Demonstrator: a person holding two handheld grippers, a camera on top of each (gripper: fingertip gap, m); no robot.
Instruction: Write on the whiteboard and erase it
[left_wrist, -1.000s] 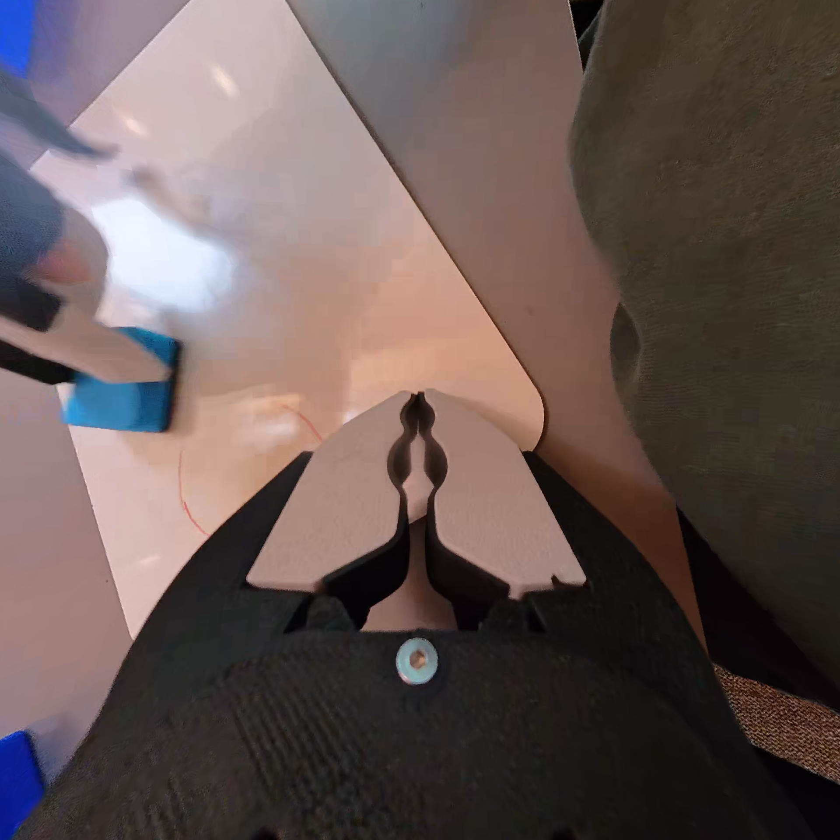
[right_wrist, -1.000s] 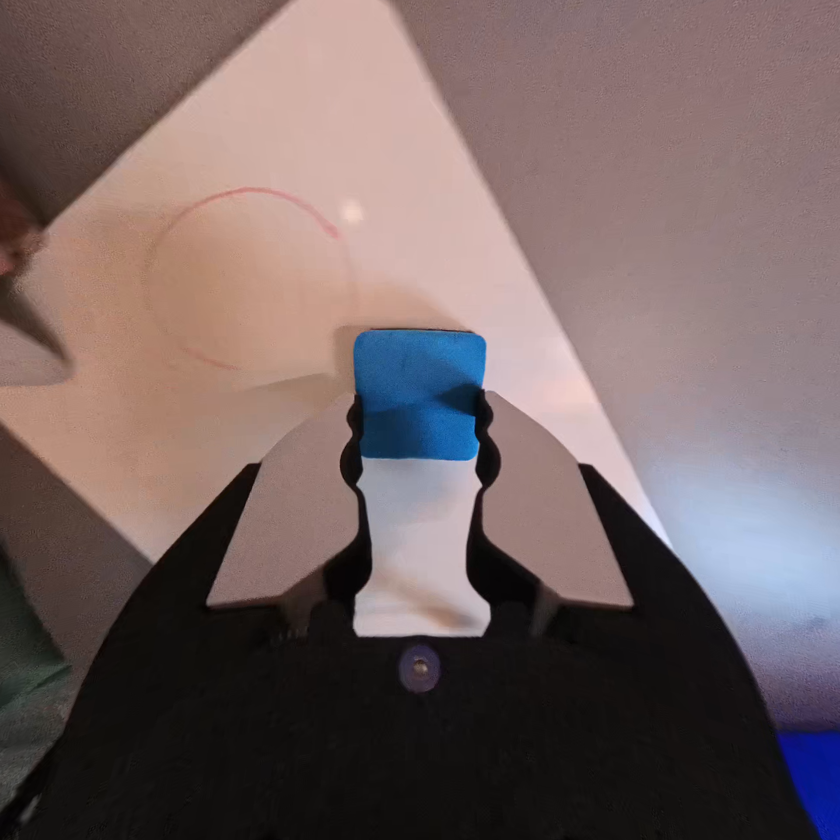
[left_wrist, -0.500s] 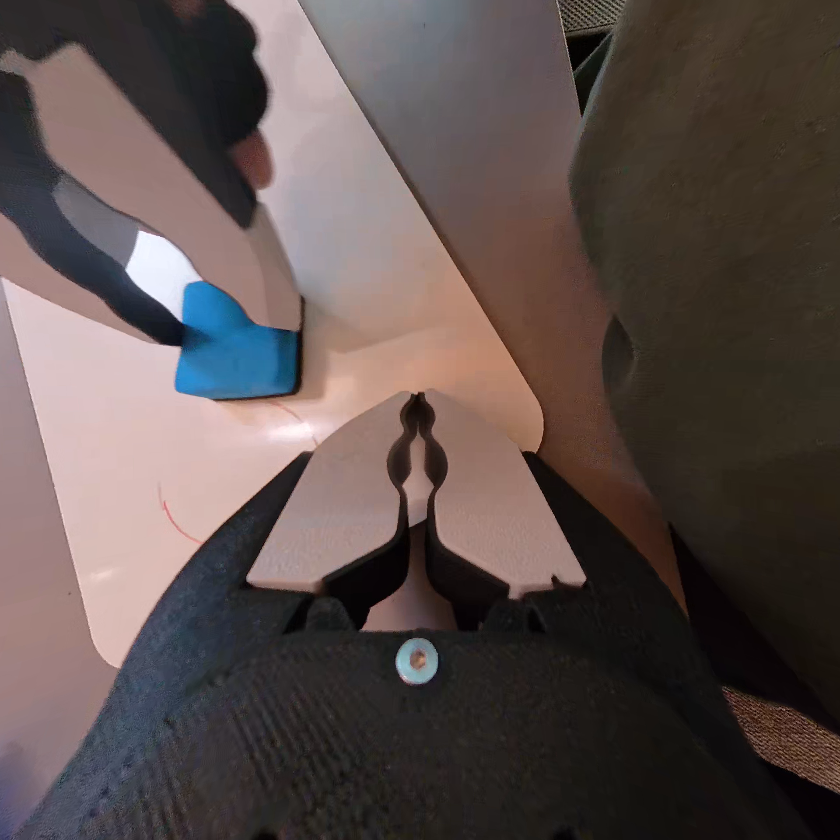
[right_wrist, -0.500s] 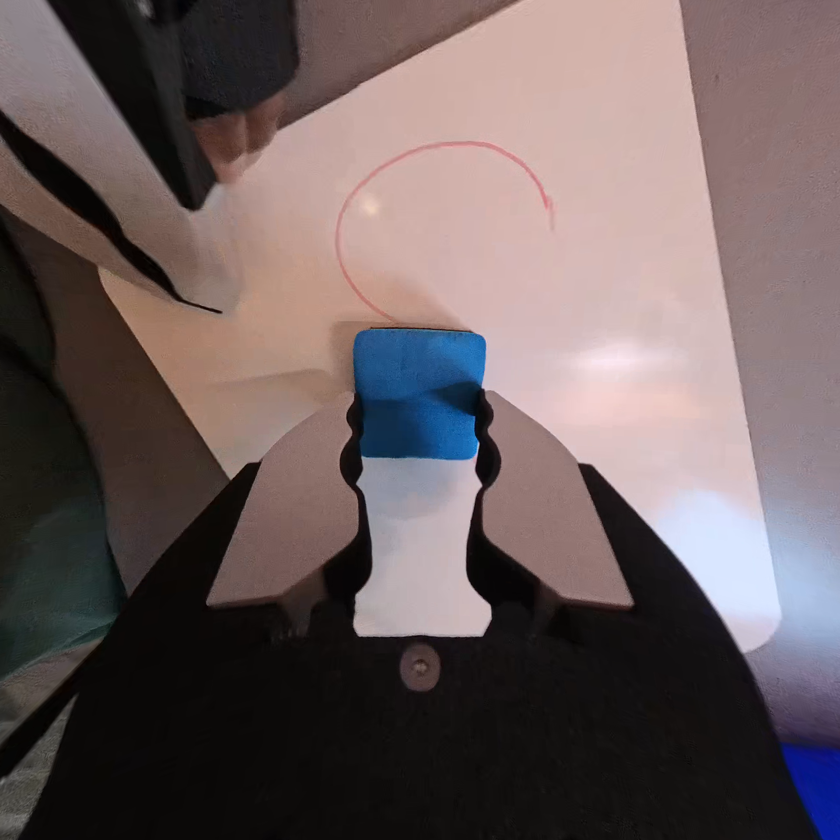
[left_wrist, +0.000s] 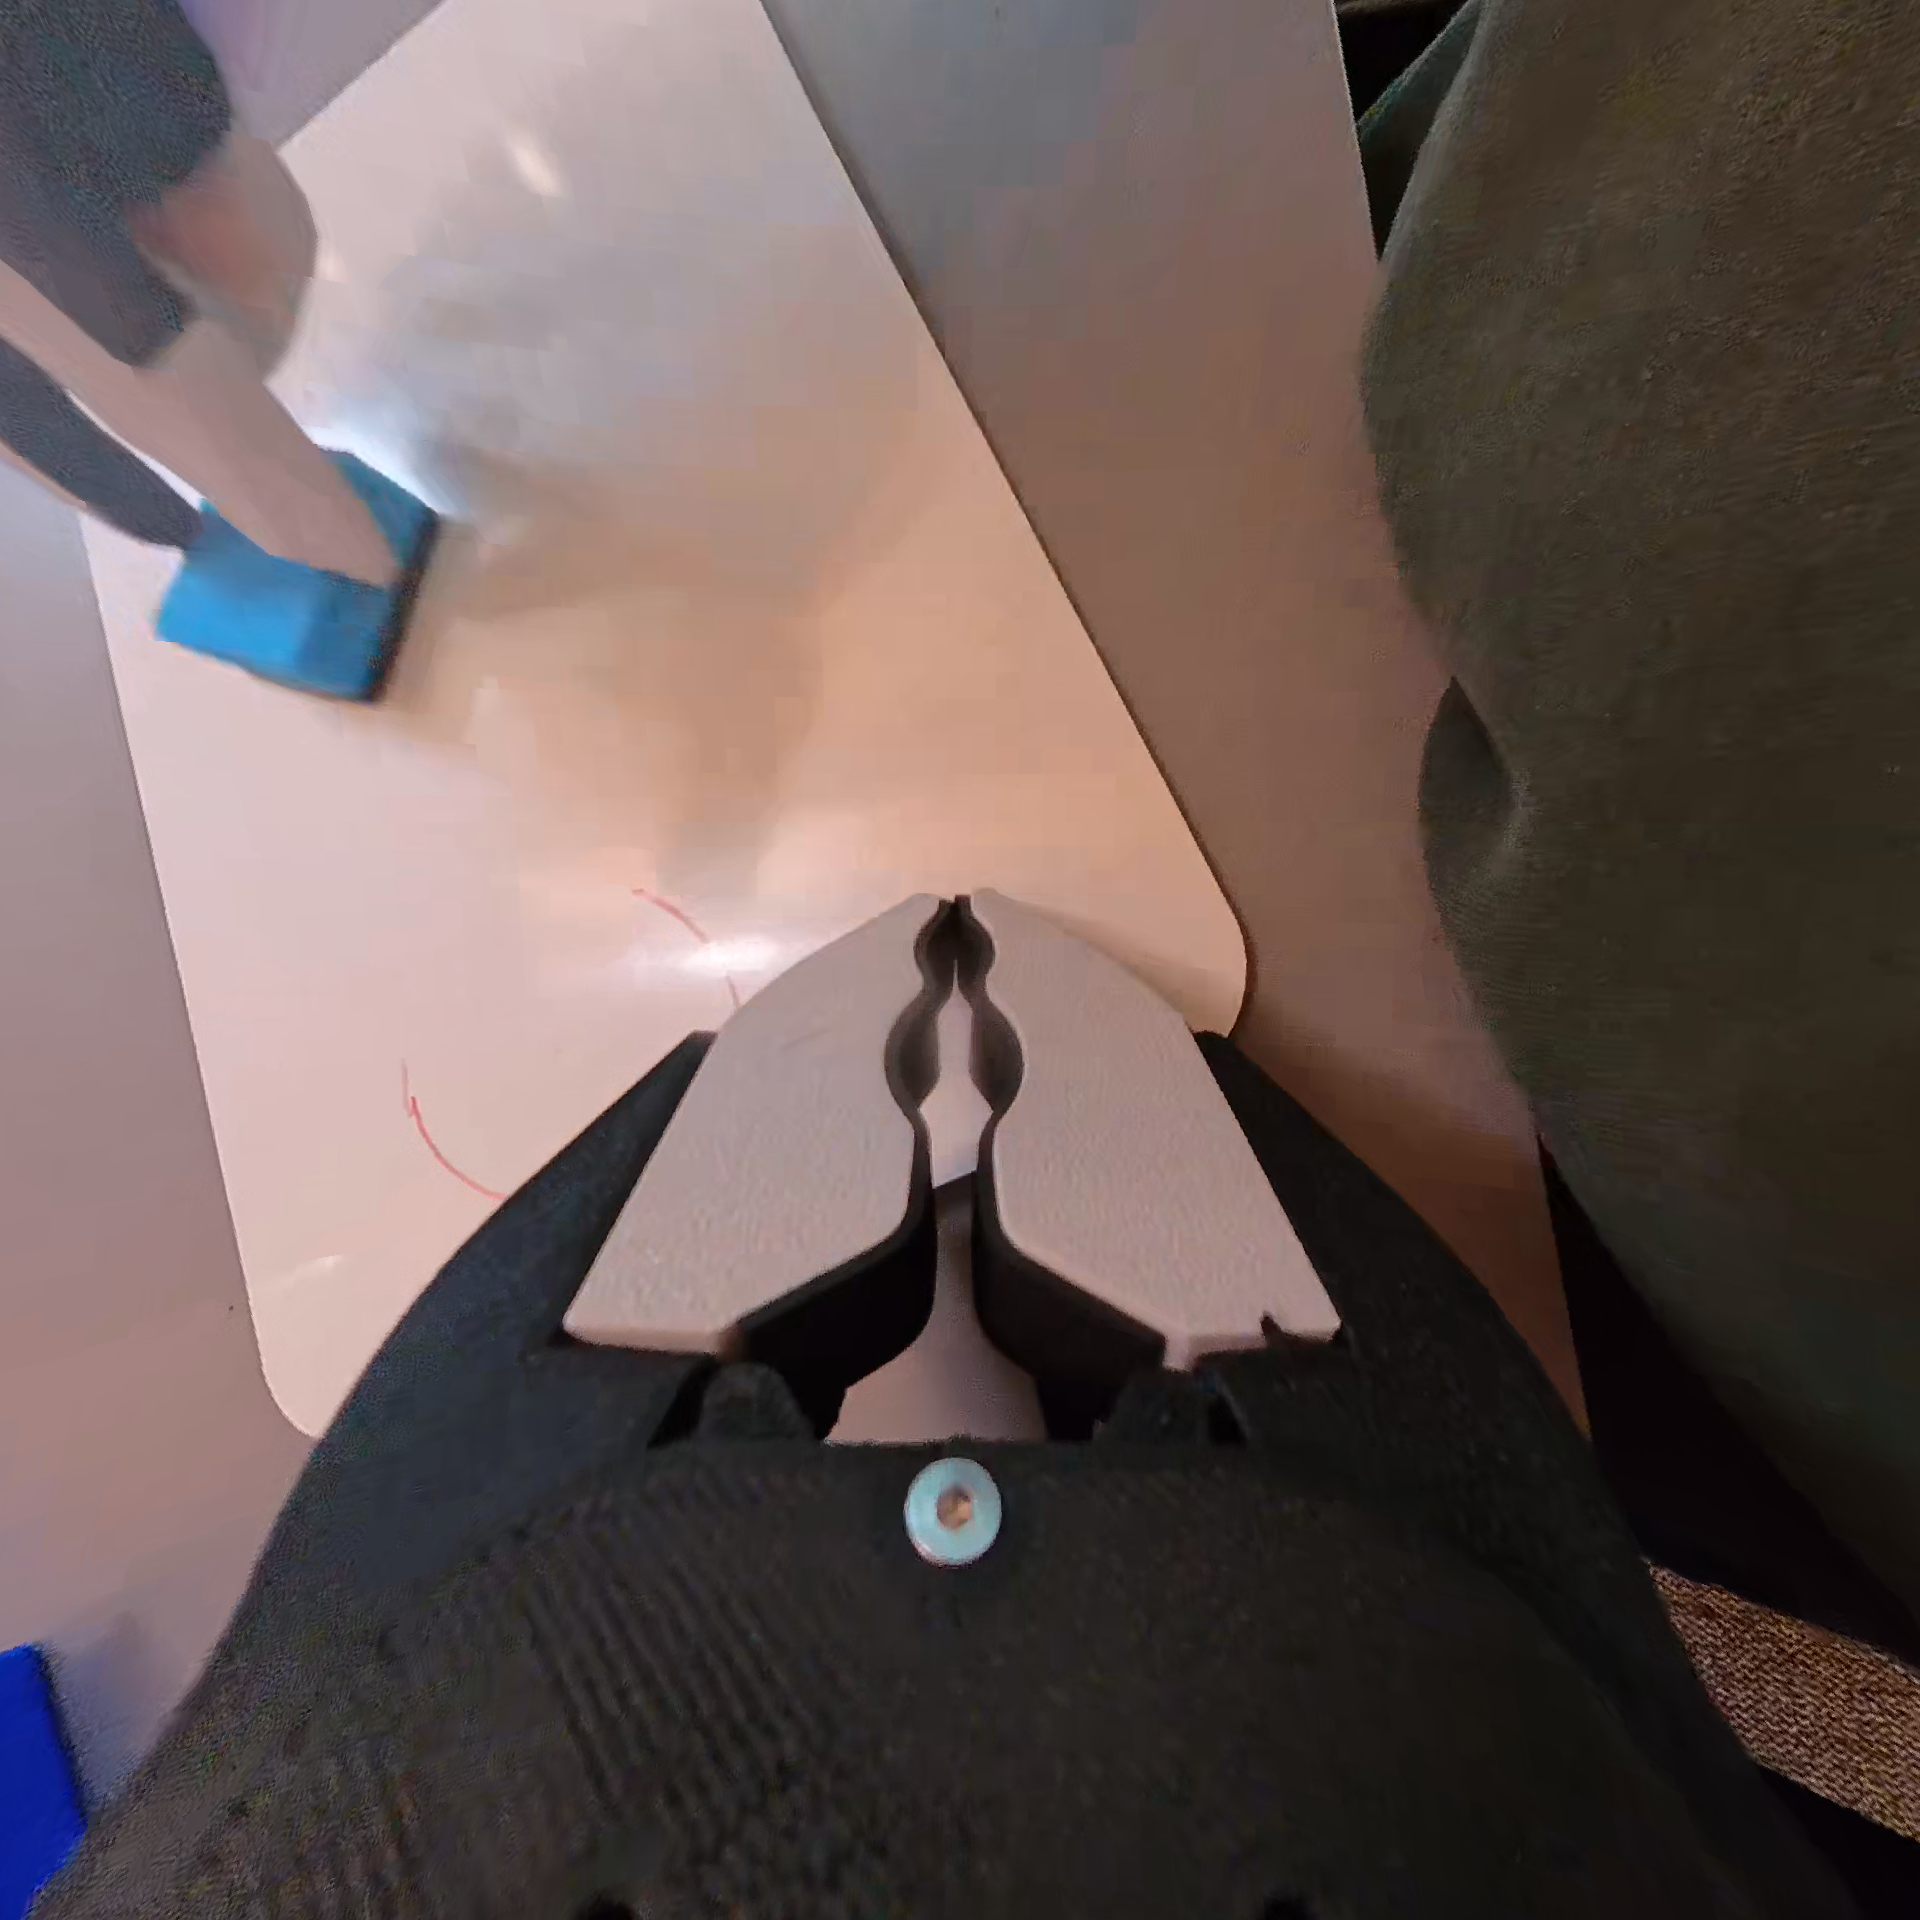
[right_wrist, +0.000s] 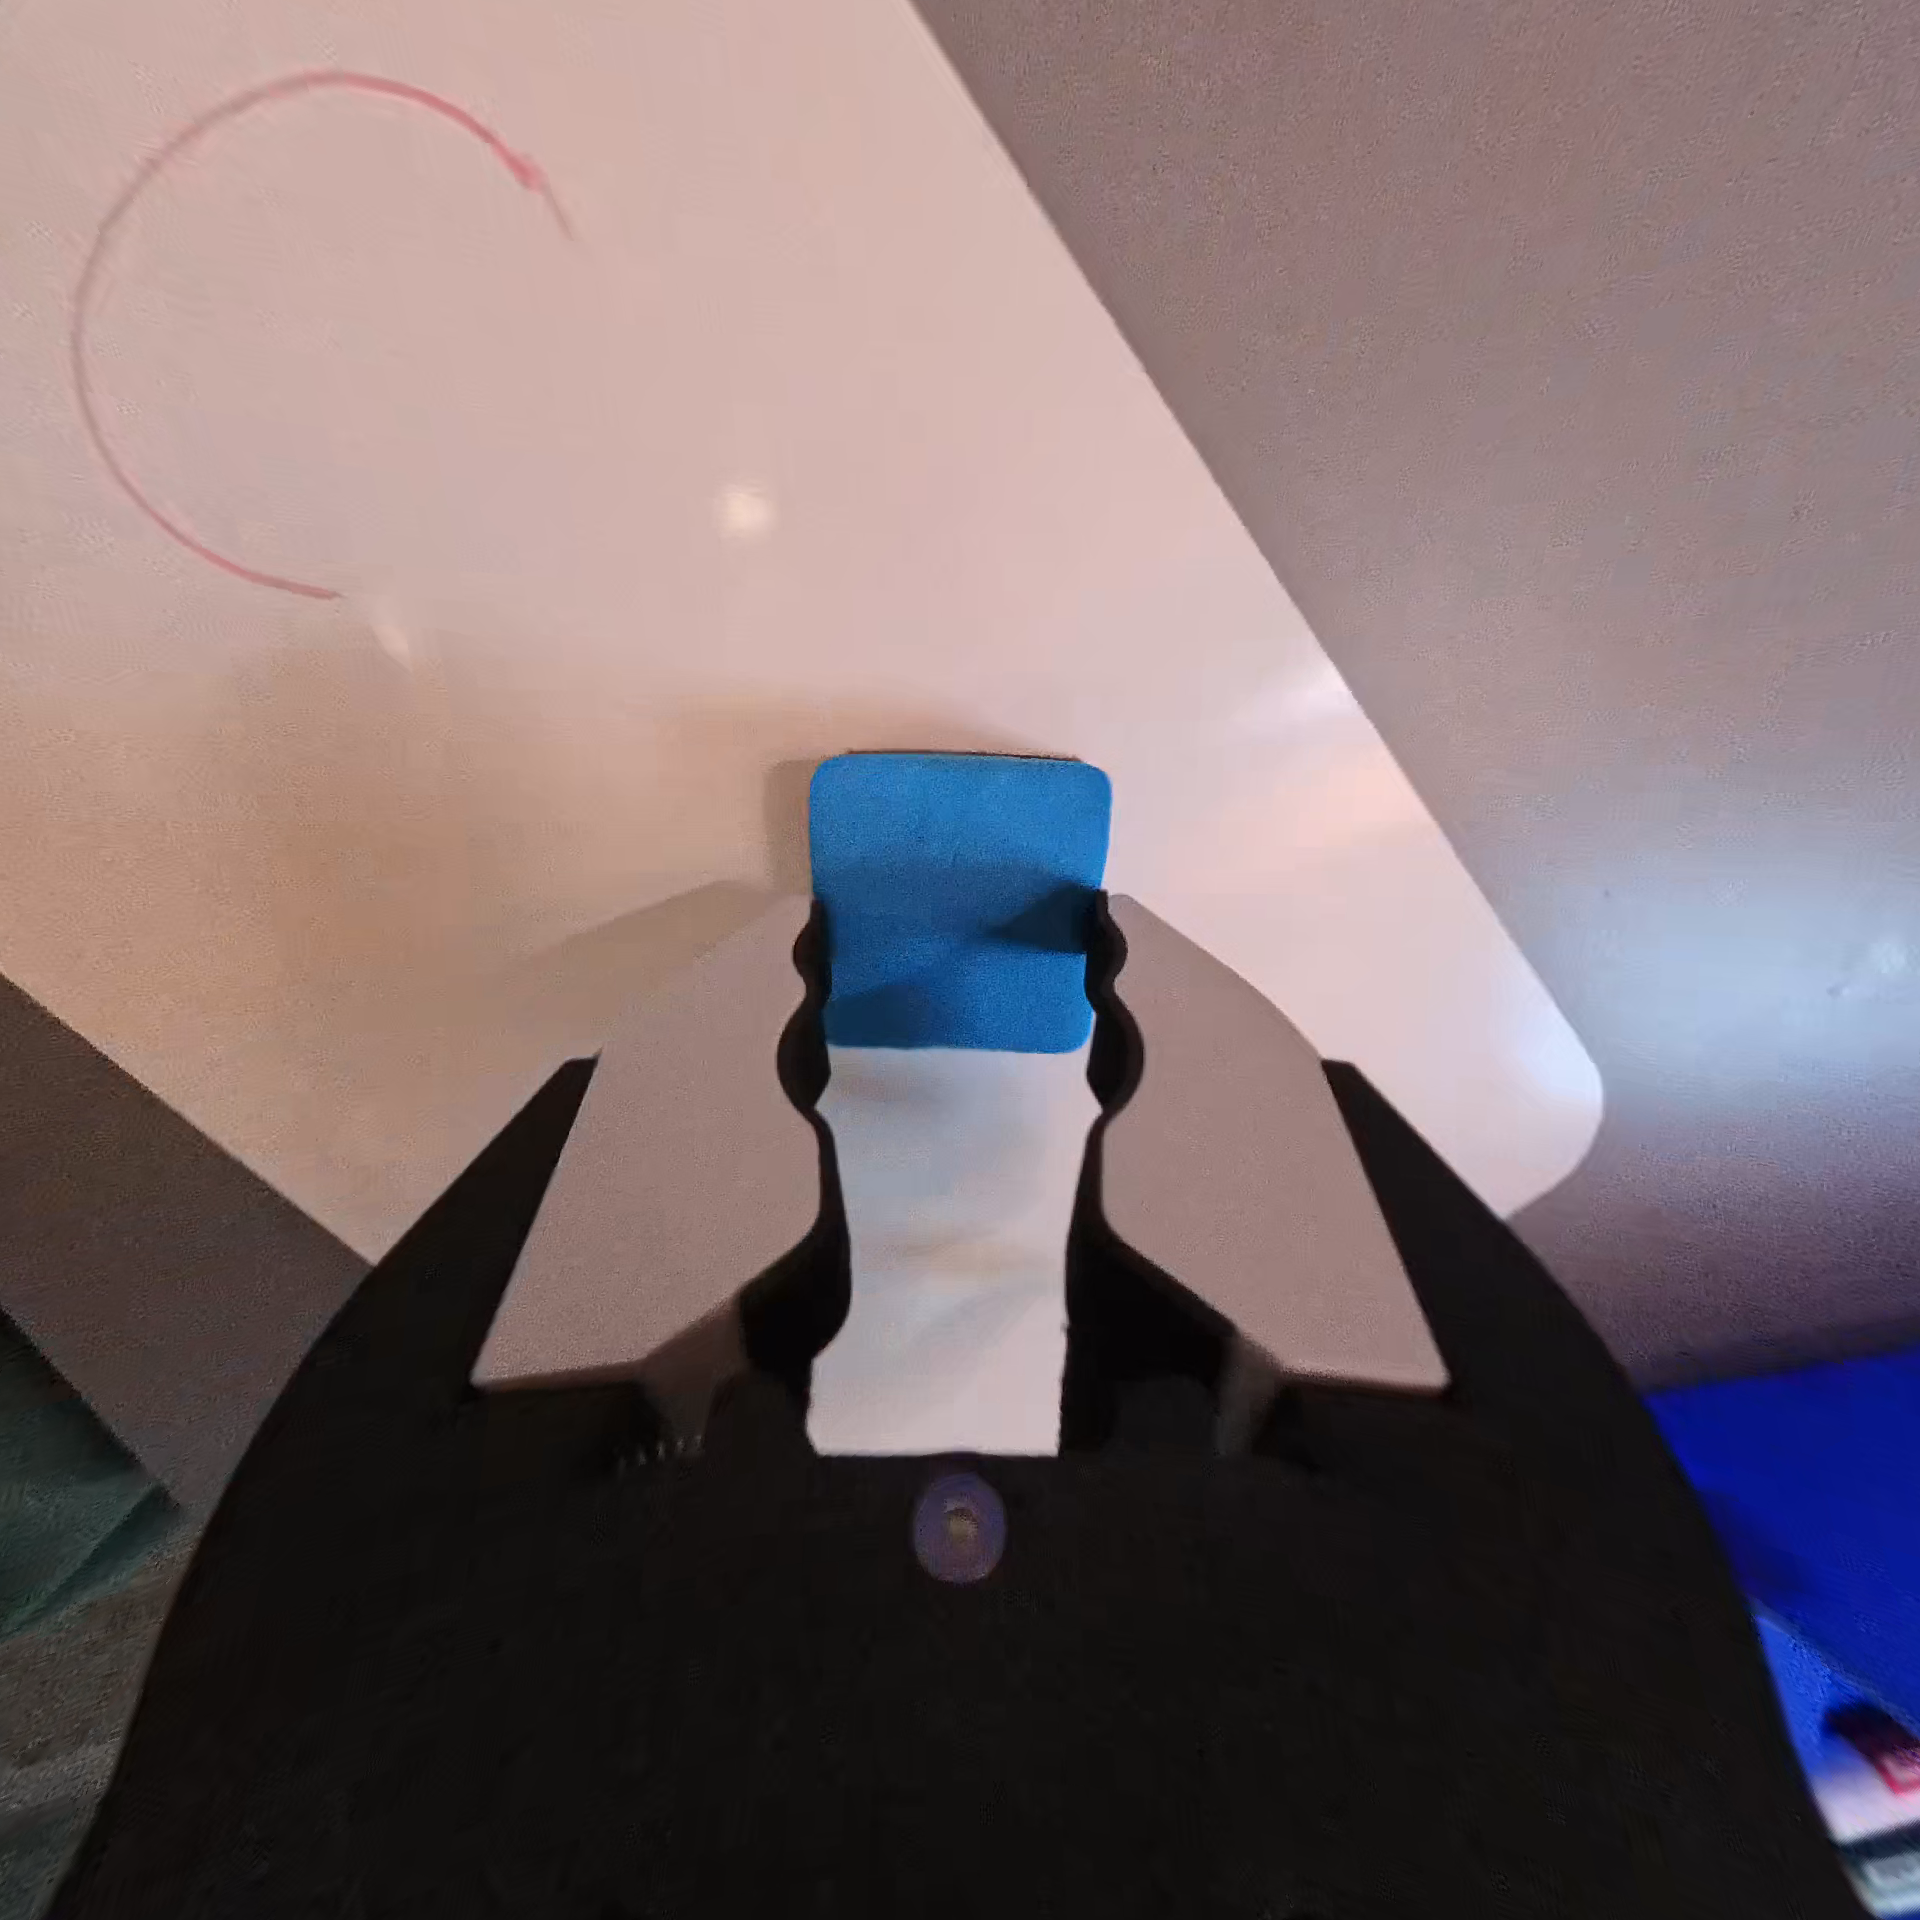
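A white whiteboard (left_wrist: 644, 644) lies flat on a grey table (right_wrist: 1507, 416). A red arc (right_wrist: 99, 343) is drawn on it; two short red pieces of the line (left_wrist: 447, 1153) show in the left wrist view. My right gripper (right_wrist: 958, 914) is shut on a blue eraser (right_wrist: 956, 894) and presses it flat on the board (right_wrist: 727, 364), to the right of the arc. In the left wrist view that gripper and the eraser (left_wrist: 281, 613) are blurred at the far left. My left gripper (left_wrist: 958, 906) is shut with nothing between its fingertips, low over the board's near corner.
A person's dark green clothing (left_wrist: 1662, 623) fills the right side of the left wrist view. A blue object (right_wrist: 1808, 1507) lies on the table at the lower right of the right wrist view; blue also shows at the lower left of the left wrist view (left_wrist: 31, 1766).
The right gripper has swept the eraser across the board, toward my left gripper and back away to the left. Parts of the red line have gone. The left gripper stays still and shut.
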